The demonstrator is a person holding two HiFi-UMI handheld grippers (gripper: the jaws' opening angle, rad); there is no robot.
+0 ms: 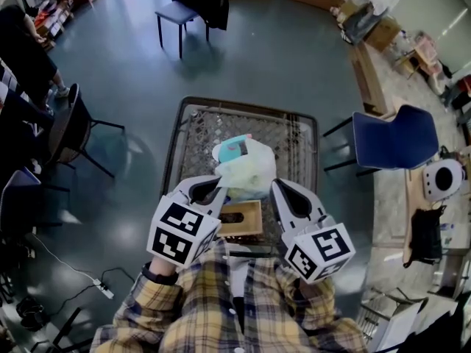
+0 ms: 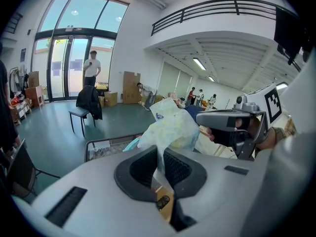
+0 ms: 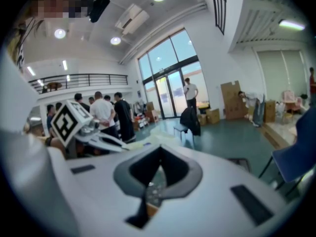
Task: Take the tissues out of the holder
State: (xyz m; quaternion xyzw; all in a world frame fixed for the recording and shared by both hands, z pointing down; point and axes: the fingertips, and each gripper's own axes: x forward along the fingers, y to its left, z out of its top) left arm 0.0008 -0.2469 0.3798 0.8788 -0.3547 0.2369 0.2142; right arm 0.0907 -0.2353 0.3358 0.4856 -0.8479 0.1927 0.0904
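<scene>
Pinching thin edge of tissues (image 2: 170, 125) in left gripper (image 2: 160, 168) jaws, pack bulging up and forward past the tips, hanging just above wooden holder (image 1: 243, 219) on mesh counter (image 1: 193, 127). Holding right gripper (image 1: 282, 189) jaws together, empty, just beside holder's right side.

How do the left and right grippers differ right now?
Left gripper is shut on the tissue pack, holding it up over the wooden holder; right gripper is shut on nothing. Left's tip meets the pack; right's stops beside it. Both hover over the mesh table.
</scene>
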